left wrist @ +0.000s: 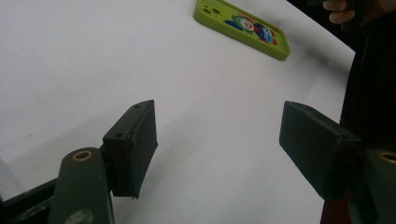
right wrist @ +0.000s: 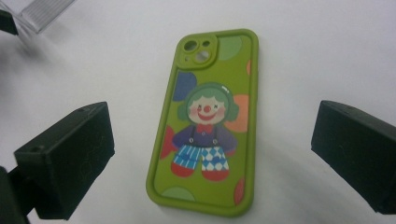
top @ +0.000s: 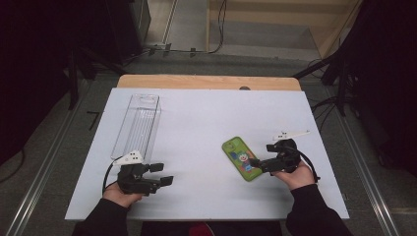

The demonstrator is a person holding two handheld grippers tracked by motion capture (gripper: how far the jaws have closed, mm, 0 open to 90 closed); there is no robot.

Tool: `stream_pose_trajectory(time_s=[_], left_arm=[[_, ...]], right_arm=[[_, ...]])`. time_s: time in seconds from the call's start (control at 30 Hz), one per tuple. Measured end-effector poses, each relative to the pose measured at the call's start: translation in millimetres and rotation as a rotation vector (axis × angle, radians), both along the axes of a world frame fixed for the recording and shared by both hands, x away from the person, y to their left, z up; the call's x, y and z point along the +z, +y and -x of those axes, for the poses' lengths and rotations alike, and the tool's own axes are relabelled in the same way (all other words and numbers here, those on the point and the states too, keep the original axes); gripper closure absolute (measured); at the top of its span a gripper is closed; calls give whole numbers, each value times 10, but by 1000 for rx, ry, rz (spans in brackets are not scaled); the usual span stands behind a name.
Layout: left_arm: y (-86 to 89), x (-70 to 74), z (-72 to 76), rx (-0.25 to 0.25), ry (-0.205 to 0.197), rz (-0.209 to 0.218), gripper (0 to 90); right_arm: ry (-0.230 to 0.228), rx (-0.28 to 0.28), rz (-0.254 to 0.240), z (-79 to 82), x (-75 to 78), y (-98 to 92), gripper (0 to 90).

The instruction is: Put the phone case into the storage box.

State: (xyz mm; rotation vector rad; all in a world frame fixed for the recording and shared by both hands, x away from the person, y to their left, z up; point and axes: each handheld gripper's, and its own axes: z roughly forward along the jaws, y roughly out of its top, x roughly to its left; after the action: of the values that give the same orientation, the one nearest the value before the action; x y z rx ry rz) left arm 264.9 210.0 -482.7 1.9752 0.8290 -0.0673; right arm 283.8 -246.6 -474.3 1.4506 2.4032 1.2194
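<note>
A green phone case (top: 241, 158) with a cartoon clown on it lies flat on the white tabletop (top: 206, 113), right of centre. My right gripper (top: 256, 164) sits just right of it, pointing at its near end. In the right gripper view the case (right wrist: 205, 126) lies between and beyond the wide-open jaws of the right gripper (right wrist: 215, 140), and neither pad touches it. My left gripper (top: 161, 174) rests near the front left of the table, open and holding nothing. The left gripper view has the left gripper (left wrist: 219, 149) over bare table, with the case (left wrist: 240, 25) far off.
A long clear plastic box (top: 137, 125) stands open at the left, reaching toward the back; one of its corners (right wrist: 44, 9) appears in the right gripper view. The tabletop's front edge runs just ahead of both hands. Dark floor and cables surround the table.
</note>
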Motion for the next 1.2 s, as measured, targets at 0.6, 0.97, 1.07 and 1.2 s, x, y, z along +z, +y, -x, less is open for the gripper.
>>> stream_pose_trajectory(time_s=[0.6,0.97,1.07,1.2], left_arm=[[-3,-4,-2,-4,5,0,286],[3,-2,-4,-4,7,2,286],[-5,-6,-6,-5,8,4,286],[-7,-7,-5,-8,7,-1,286]], right_arm=[[-8,33,58,-170,-14,235,0],[-14,37,79,-251,-21,351,0],[-14,35,83,-266,-16,387,0],[-38,36,86,-291,-3,438,0]])
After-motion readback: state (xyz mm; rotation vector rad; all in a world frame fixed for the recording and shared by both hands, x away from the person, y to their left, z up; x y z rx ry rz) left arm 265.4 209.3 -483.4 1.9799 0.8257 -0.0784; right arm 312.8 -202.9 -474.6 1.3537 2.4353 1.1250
